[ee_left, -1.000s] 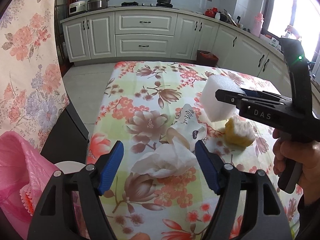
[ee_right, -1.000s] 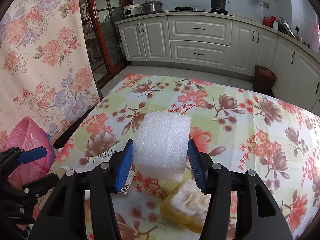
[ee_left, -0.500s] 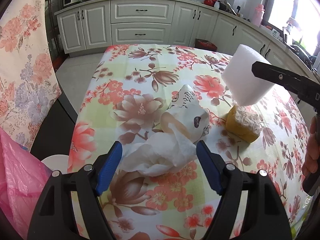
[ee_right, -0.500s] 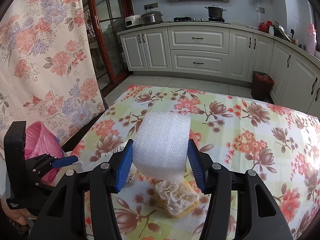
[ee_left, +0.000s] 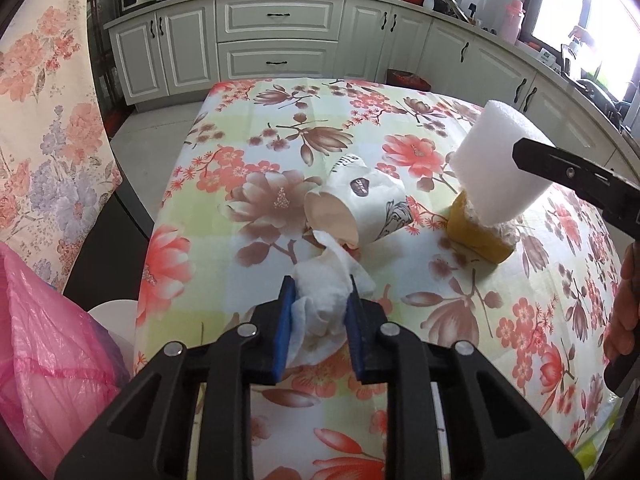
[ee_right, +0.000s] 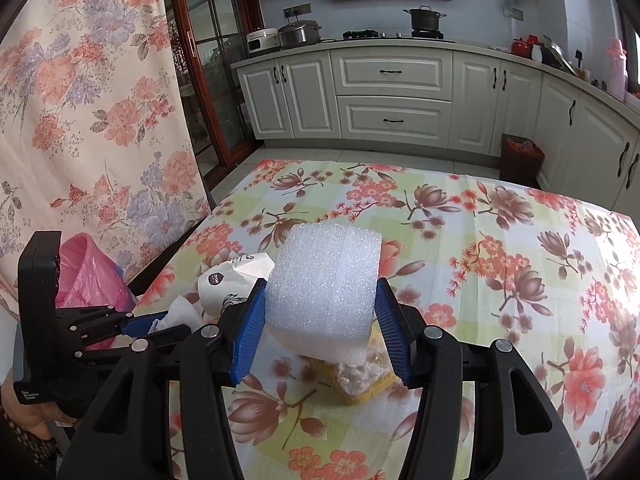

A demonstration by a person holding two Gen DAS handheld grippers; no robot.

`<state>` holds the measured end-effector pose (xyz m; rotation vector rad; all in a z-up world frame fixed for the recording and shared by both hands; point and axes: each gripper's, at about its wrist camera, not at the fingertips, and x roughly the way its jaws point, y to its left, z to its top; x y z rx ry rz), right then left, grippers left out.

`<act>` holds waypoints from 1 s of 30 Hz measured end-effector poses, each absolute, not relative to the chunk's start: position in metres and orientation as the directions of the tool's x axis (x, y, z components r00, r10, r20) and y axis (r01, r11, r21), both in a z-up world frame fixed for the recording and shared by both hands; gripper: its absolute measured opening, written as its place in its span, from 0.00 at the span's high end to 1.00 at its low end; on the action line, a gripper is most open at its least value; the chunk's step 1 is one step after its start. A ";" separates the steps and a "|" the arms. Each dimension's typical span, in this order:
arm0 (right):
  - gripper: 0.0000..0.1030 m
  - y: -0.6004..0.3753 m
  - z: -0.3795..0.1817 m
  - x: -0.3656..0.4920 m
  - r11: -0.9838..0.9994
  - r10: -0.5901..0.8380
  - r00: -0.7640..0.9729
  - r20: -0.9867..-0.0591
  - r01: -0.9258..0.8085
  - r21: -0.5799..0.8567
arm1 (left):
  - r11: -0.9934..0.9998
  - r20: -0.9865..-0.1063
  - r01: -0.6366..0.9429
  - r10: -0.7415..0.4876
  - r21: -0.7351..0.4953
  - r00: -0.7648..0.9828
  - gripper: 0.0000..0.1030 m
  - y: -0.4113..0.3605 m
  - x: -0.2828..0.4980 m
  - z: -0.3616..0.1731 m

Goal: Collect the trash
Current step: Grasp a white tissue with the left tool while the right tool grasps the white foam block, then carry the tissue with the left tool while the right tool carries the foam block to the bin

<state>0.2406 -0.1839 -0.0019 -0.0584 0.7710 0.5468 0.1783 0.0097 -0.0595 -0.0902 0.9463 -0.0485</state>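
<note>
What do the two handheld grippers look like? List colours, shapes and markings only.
Left gripper: matte black plastic frame with triangular cut-outs, silver round bolts at the pivots, blue ribbed pads lining the jaws. Right gripper: the same build. Seen from the right wrist camera, the left gripper's upright black handle carries small white lettering, too small to read.

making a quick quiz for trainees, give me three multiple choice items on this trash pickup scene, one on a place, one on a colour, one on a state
1. Where is the pink bag?
A. off the table's left edge
B. on the kitchen counter
C. in the middle of the table

2. What colour is the foam block in the right gripper?
A. yellow
B. white
C. blue

3. How is the paper cup?
A. upright
B. lying on its side
C. held in a gripper

Answers:
1 A, it hangs beside the table.
2 B, white foam between blue pads.
3 B, its open mouth faces sideways toward the tissue, on which the left gripper is closing.
</note>
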 end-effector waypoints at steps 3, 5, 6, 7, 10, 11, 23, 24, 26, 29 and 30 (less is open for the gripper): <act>0.50 -0.184 -0.002 0.235 0.860 0.449 0.585 -0.675 -0.489 0.148 | 0.994 -0.798 -0.003 -0.085 -0.108 0.597 0.77 0.012 0.168 -0.054; 0.50 -0.184 -0.002 0.231 0.859 0.450 0.585 -0.675 -0.490 0.148 | 0.993 -0.790 -0.009 -0.086 -0.115 0.607 0.77 0.014 0.161 -0.049; 0.50 -0.183 -0.002 0.228 0.859 0.450 0.585 -0.675 -0.489 0.149 | 0.993 -0.786 -0.012 -0.086 -0.118 0.612 0.77 0.015 0.158 -0.046; 0.50 -0.183 -0.002 0.226 0.859 0.450 0.584 -0.675 -0.489 0.149 | 0.993 -0.782 -0.015 -0.086 -0.121 0.617 0.77 0.016 0.155 -0.043; 0.50 -0.182 -0.002 0.219 0.859 0.450 0.585 -0.674 -0.490 0.148 | 0.992 -0.768 -0.026 -0.081 -0.125 0.636 0.77 0.020 0.144 -0.034; 0.50 -0.181 -0.001 0.217 0.859 0.450 0.586 -0.673 -0.491 0.147 | 0.992 -0.764 -0.027 -0.077 -0.122 0.641 0.77 0.021 0.140 -0.032; 0.50 -0.161 0.016 0.183 0.855 0.435 0.623 -0.650 -0.513 0.080 | 0.990 -0.697 -0.067 -0.040 -0.125 0.716 0.77 0.045 0.101 0.009; 0.50 -0.159 0.018 0.181 0.855 0.433 0.627 -0.647 -0.514 0.074 | 0.990 -0.691 -0.073 -0.032 -0.122 0.722 0.77 0.047 0.098 0.011; 0.50 -0.155 0.021 0.175 0.854 0.432 0.635 -0.641 -0.517 0.064 | 0.990 -0.681 -0.088 -0.013 -0.114 0.732 0.77 0.051 0.092 0.016; 0.50 -0.147 0.024 0.167 0.849 0.438 0.637 -0.634 -0.525 0.059 | 0.987 -0.666 -0.112 0.006 -0.116 0.746 0.77 0.062 0.083 0.023; 0.50 -0.145 0.025 0.165 0.847 0.442 0.636 -0.632 -0.529 0.059 | 0.986 -0.663 -0.118 0.011 -0.117 0.749 0.77 0.065 0.081 0.025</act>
